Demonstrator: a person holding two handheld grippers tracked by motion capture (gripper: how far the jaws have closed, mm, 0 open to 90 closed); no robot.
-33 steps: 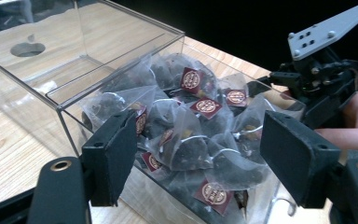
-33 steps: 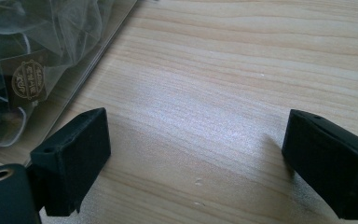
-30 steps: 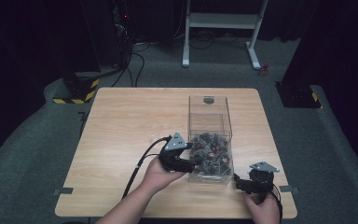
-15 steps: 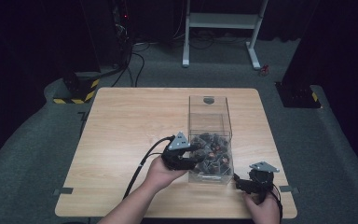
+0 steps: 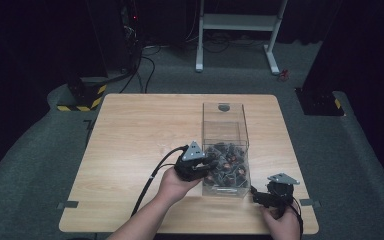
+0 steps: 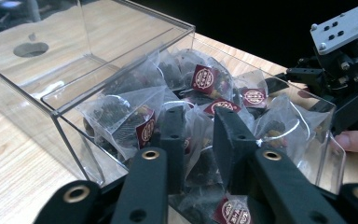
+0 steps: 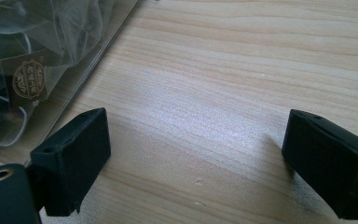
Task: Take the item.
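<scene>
1. Wooden table (image 5: 145, 150), pale grain, dark floor all round. The work sits at the near right part of the table.
2. Clear plastic box (image 5: 225, 145) lies along the table. Its far half is bare; the near half is heaped with tea bags (image 6: 168, 107), mesh pyramids with dark red round-crest tags.
3. Left gripper (image 5: 205, 167) reaches into the box's near end from the left. Its jaws have just been closing and now stand narrow, with one tea bag (image 6: 196, 140) pinched or nearly pinched between them; the mesh bulges in the gap. Judged: the pick step, the grasp about made.
4. Right gripper (image 5: 265, 196) rests low on the table just right of the box's near corner. In the right gripper view (image 7: 196, 158) its jaws stand wide apart over bare wood, holding nothing.
5. Next move, as I judge it: a straight lift clear of the box rim, slowly, since neighbouring bags and strings may snag and ride up.
</scene>
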